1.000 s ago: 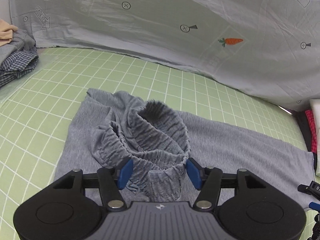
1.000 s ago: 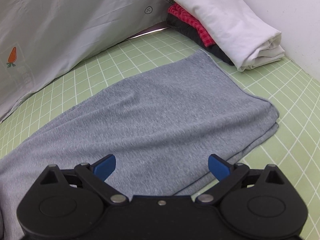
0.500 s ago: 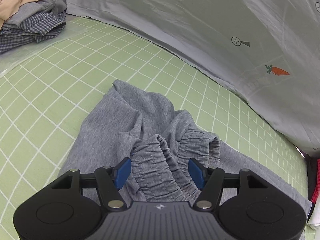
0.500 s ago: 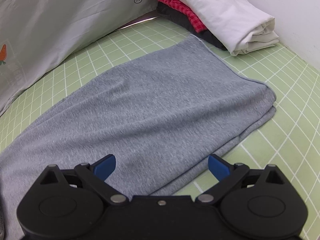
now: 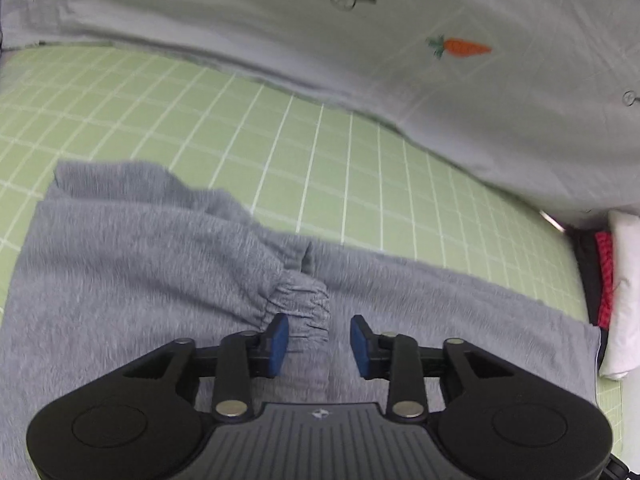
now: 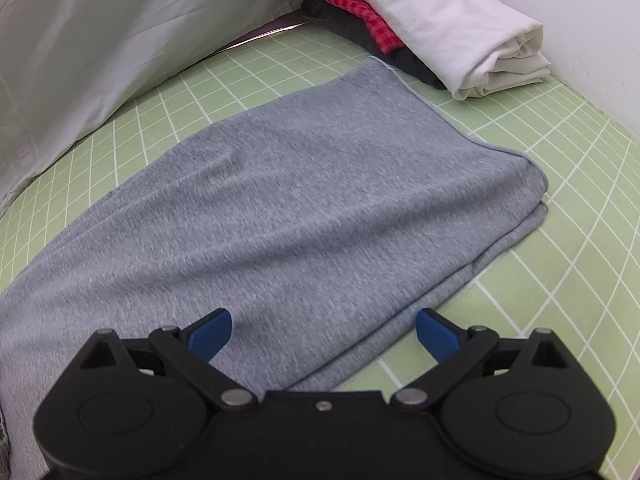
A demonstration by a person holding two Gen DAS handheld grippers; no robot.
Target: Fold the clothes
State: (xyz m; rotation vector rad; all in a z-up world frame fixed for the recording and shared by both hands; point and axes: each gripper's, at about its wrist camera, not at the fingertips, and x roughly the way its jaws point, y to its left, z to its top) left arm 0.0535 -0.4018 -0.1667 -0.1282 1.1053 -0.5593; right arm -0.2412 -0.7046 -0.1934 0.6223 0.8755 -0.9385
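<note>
Grey sweatpants (image 5: 120, 264) lie on a green grid mat (image 5: 200, 120). Their elastic waistband end (image 5: 304, 304) is folded over onto the legs. My left gripper (image 5: 319, 344) is open just above the waistband, with the gathered fabric lying between its blue pads and not pinched. In the right wrist view the leg part of the sweatpants (image 6: 300, 200) lies flat in a double layer. My right gripper (image 6: 324, 332) is wide open and empty, low over the near edge of the legs.
A grey sheet with a carrot print (image 5: 460, 46) rises along the back of the mat. A stack of folded white, red-checked and black clothes (image 6: 440, 16) sits at the far right by a white wall (image 6: 592, 20).
The left gripper has carried the waistband over to the right and laid it down on the legs. The bunched waistband is now flattened. The right gripper has barely moved.
</note>
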